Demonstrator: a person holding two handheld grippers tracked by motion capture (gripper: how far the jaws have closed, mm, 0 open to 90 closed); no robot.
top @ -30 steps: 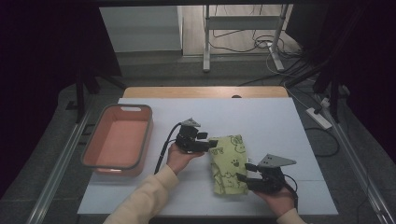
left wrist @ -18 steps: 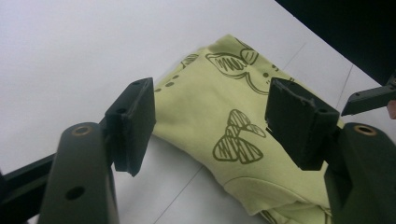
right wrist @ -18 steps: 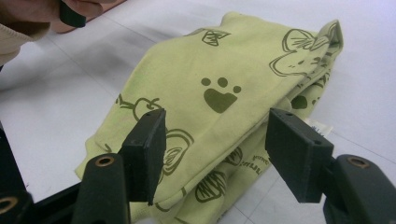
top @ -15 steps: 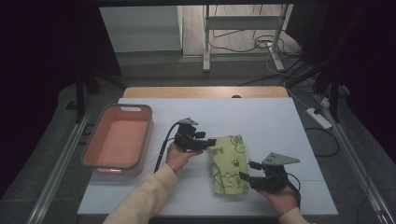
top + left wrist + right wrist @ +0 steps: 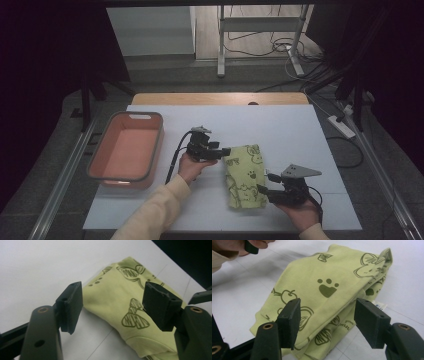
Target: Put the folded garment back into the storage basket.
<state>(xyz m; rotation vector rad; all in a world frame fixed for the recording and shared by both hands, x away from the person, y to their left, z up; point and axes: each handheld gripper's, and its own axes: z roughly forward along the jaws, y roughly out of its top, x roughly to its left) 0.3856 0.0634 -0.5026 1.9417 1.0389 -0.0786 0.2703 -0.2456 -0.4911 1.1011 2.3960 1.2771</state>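
Folded green cloth (image 5: 244,176), printed with paw and animal outlines, flat on the white table (image 5: 300,130) between the two grippers, well right of the pink tub (image 5: 126,150). Left gripper (image 5: 226,151) at the cloth's upper left corner, jaws wide apart over that corner in its own view (image 5: 110,302), pads pressing nothing. Right gripper (image 5: 262,190) at the lower right edge, jaws just widened, spread above the folded layers (image 5: 324,315), nothing pinched; both hands low to the table.
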